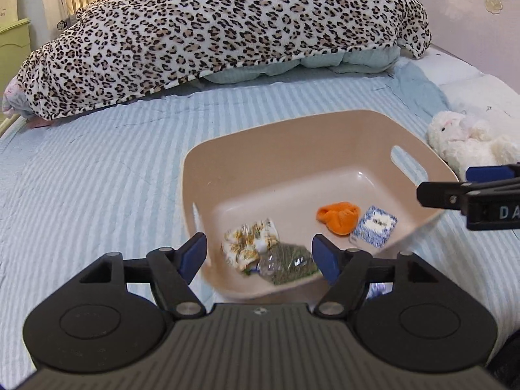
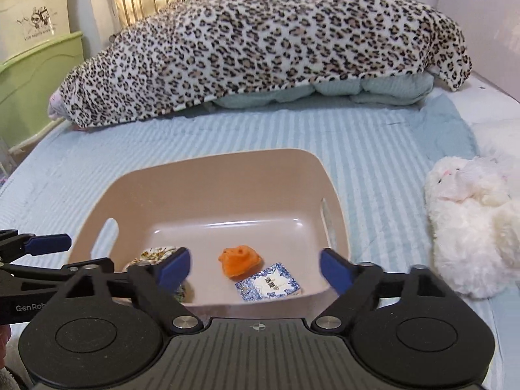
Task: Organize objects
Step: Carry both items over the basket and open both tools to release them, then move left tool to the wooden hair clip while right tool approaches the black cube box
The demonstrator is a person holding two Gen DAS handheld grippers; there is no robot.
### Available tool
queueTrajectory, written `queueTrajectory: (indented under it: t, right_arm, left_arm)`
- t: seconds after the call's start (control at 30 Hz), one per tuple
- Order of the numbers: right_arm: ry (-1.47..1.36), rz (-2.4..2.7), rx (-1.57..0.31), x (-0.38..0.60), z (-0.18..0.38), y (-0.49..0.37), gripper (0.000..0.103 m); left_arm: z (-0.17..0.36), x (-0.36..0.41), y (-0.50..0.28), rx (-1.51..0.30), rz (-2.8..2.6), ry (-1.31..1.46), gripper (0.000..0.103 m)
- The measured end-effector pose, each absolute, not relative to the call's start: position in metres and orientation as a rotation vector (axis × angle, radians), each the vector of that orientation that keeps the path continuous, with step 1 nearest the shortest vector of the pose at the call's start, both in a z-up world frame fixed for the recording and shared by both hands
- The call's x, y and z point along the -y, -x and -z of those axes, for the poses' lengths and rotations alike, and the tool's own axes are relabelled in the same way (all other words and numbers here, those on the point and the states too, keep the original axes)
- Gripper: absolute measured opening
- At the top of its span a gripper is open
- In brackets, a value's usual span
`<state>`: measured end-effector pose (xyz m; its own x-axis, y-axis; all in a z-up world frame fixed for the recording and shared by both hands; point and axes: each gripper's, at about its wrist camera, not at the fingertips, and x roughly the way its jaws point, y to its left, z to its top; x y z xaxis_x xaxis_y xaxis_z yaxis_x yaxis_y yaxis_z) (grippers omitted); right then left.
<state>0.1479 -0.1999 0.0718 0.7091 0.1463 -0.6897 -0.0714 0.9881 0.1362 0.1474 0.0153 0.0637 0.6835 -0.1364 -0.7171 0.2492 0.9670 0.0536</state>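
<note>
Presently, both grippers, left gripper (image 1: 260,255) and right gripper (image 2: 255,271), are hovering wide open and empty over the beige basket (image 2: 211,175); the white plush toy (image 2: 471,227) is lying outside it, nearer the right gripper.

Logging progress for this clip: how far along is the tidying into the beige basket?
Done: the beige basket on the bed holds an orange toy, a blue-and-white packet, a floral pouch and a green bag. In hand: nothing; the left gripper and right gripper hang open over it. Left: the white plush toy lies outside, beside the basket.
</note>
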Motion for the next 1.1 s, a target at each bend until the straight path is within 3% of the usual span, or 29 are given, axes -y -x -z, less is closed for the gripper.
queueTrajectory:
  t: [0.47, 1.1]
  right_arm:
    - [-0.116, -0.113, -0.879, 0.194, -0.039, -0.105, 0.099]
    - [-0.059, -0.133, -1.045, 0.16, 0.026, -0.107, 0.099]
  left_arm:
    - [-0.029, -0.036, -0.111, -0.876, 0.198, -0.165, 0.077]
    - [0.037, -0.051, -0.122, -1.028, 0.17, -0.17, 0.077]
